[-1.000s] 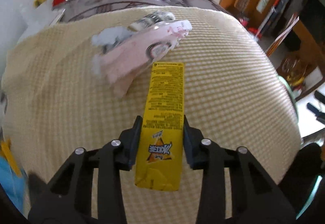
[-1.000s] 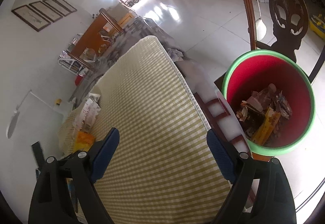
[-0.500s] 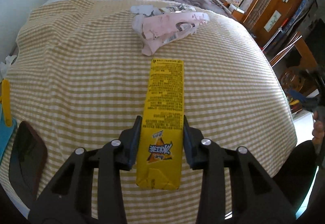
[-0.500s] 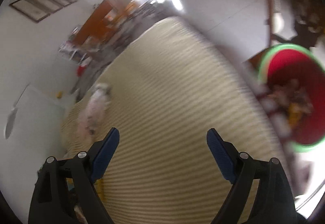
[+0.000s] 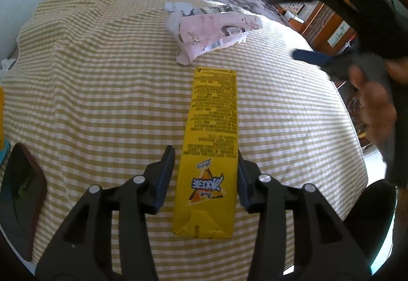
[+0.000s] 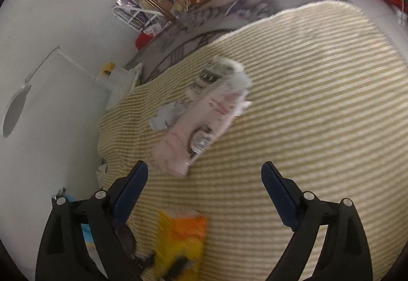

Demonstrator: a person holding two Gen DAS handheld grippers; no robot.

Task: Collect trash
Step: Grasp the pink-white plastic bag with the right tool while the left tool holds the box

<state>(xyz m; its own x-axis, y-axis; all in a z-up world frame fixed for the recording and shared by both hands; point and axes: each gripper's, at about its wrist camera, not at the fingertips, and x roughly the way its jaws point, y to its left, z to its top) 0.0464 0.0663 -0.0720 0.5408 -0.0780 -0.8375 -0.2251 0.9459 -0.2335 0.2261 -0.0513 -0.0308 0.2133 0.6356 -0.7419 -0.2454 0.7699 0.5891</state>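
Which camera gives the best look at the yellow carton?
The left wrist view: the yellow carton lies sharp and whole on the checked cloth, print legible, between the left hand-held gripper, whose jaws are opening. The right wrist view shows only a blurred part at the bottom.

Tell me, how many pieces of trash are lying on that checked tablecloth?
2 clear ones: a long yellow printed carton between the left tool's fingers, and a crumpled pink wrapper farther back. White scraps behind the wrapper may be separate pieces; I cannot tell.

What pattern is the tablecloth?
Yellow-and-white gingham check; the tablecloth shows sharpest in the left wrist view.
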